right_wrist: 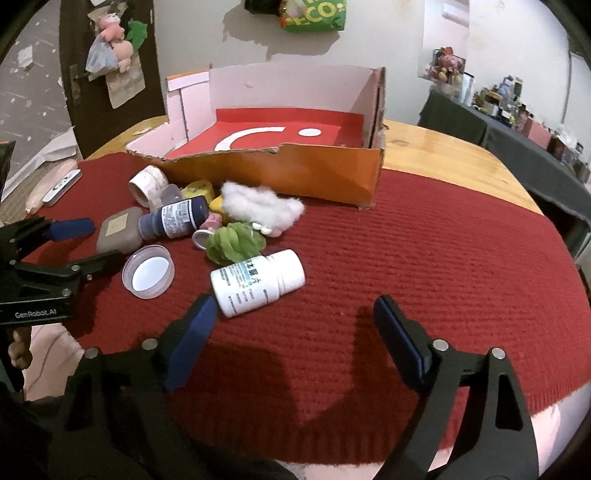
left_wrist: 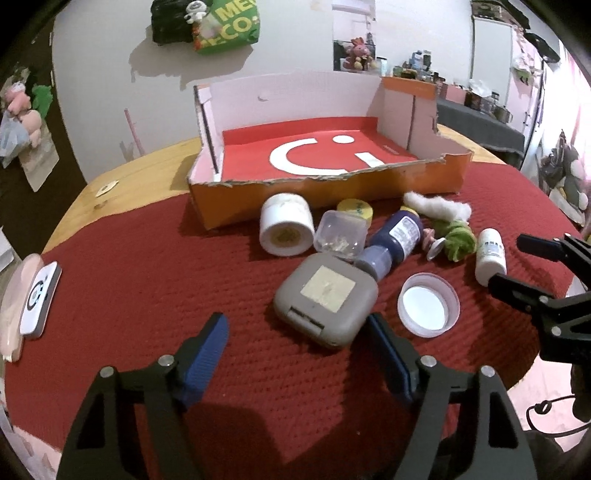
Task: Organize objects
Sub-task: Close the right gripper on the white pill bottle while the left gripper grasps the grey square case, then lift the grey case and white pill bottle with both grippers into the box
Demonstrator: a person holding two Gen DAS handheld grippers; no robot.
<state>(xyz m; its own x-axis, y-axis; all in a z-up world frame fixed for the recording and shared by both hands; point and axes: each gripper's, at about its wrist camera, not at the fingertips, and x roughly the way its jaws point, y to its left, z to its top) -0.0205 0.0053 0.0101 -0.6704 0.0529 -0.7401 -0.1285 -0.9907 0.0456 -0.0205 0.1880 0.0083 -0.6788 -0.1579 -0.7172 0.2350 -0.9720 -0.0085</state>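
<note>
A pile of small objects lies on the red cloth in front of an open orange cardboard box (left_wrist: 424,181) with a red floor. My left gripper (left_wrist: 297,325) is open, its fingers either side of the near edge of a grey square case (left_wrist: 327,301). Beside the case are a white lid (left_wrist: 428,304), a dark blue bottle (left_wrist: 397,236), a tape roll (left_wrist: 286,225) and a clear pot (left_wrist: 341,234). My right gripper (right_wrist: 295,310) is open and empty, just short of a white pill bottle (right_wrist: 258,282) lying on its side. A green pom-pom (right_wrist: 234,243) and white cotton (right_wrist: 262,206) lie behind it.
A white and grey device (left_wrist: 38,299) lies at the cloth's left edge. The round wooden table (right_wrist: 443,155) shows bare beyond the cloth (right_wrist: 406,258). A dark table with clutter (right_wrist: 517,122) stands at the back right. A green bag (left_wrist: 225,24) hangs on the wall.
</note>
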